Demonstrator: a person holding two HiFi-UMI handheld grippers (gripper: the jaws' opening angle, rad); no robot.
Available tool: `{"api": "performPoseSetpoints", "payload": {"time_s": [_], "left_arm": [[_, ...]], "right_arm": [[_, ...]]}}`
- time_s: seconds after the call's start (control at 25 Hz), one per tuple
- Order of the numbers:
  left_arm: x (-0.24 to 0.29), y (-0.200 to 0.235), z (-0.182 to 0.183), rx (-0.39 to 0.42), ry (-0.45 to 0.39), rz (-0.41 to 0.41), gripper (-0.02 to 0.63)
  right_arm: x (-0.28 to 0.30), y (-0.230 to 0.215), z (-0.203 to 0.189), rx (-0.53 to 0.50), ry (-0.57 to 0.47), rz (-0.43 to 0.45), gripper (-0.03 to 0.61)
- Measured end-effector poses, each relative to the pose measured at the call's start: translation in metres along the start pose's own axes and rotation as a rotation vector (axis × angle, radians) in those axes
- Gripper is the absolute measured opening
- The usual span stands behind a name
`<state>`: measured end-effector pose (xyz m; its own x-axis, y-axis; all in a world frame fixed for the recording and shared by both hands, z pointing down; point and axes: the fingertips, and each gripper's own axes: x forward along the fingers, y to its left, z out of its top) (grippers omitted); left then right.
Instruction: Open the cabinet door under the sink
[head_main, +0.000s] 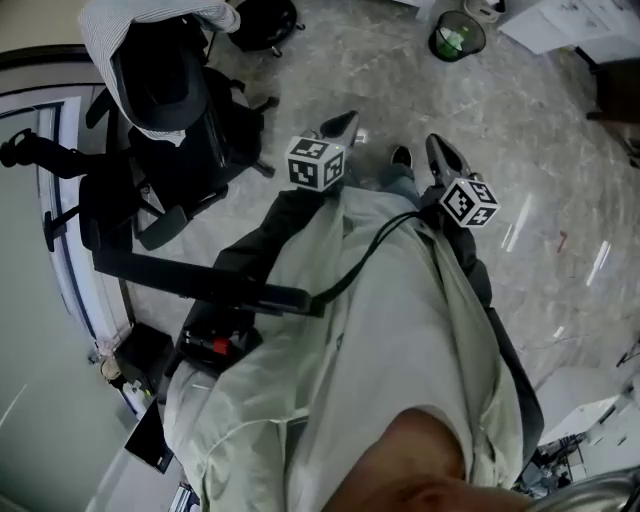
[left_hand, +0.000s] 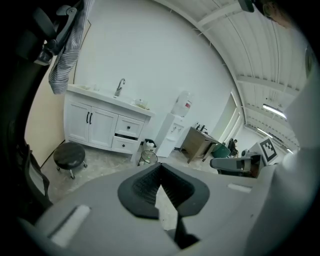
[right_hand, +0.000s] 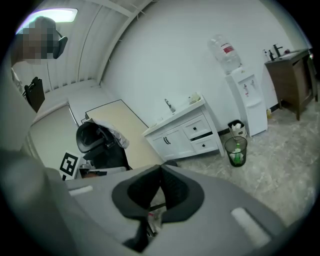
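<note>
**Both grippers closed and empty, cabinet far off across the room**

Left gripper: in its own view the 2 dark jaws meet at the tips. Nothing sits between them; only floor shows through the gap lower down.

Right gripper: the same, with the jaws together at the tips and nothing held.

Head view: both grippers sit at centre frame, side by side above the person's pale garment and pointing toward the top of the frame. Each carries its marker cube. A dark shoe shows between them on the marbled floor.

The white cabinet stands against the white wall at middle left of the left gripper view, well apart from both grippers. A sink with a faucet sits on top. The 2 doors under the sink are shut, and 2 dark handles sit side by side at their meeting edge. To the right of the doors, a drawer shows a dark gap along its upper edge, apparently slightly open.

Surroundings:
- A round black stool is in front of the cabinet, at lower left.
- A wire bin is just beside the cabinet's right end.
- A water dispenser stands to the right of the bin.
- A wooden desk stands further right.
- An office chair with a striped cloth draped over its back is at upper left of the head view.
</note>
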<state>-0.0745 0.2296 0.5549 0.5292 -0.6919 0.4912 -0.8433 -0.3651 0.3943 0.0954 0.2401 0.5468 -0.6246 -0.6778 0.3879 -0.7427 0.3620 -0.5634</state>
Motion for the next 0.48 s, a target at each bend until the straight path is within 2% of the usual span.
{"api": "performPoseSetpoints", "payload": {"time_s": [0.48], "left_arm": [[-0.018, -0.004, -0.025, -0.015, 0.049, -0.071, 0.008]], "right_arm": [[-0.021, 0.013, -0.037, 0.099, -0.009, -0.034, 0.002]]}}
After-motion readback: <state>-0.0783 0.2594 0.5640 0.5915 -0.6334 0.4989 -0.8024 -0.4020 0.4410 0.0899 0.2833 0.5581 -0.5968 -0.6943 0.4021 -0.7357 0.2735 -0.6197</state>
